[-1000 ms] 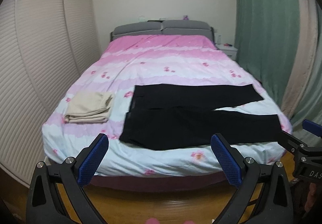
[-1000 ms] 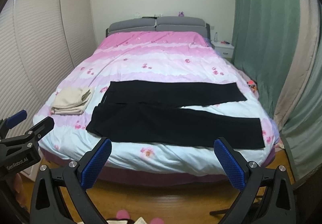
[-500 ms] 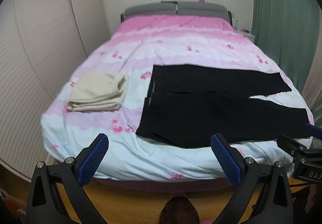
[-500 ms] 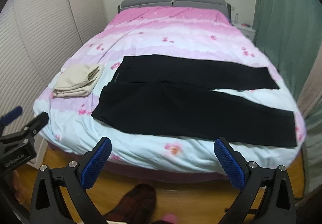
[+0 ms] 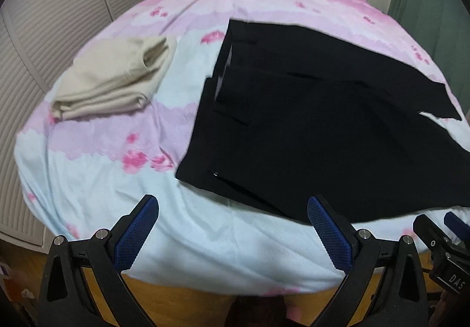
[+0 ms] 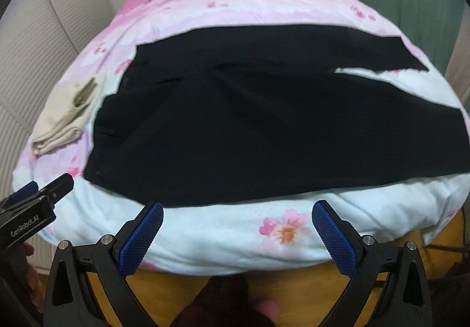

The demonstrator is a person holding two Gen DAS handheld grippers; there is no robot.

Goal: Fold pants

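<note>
Black pants [image 5: 323, 127] are spread flat across the bed [image 5: 97, 180], waistband toward my left, legs splayed apart to the right, so there's a clean edge to grab. Both jaws wide, nothing held: left hand-held gripper [image 5: 232, 224] sits near the waistband corner, right hand-held gripper [image 6: 238, 227] by the near leg edge. Folded beige cloth [image 5: 114, 77] sits well clear, probably parked out of the way.

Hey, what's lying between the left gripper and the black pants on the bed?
Only bare floral bedcover. In the left wrist view, the open left gripper hovers short of the black pants, nothing else between.
</note>
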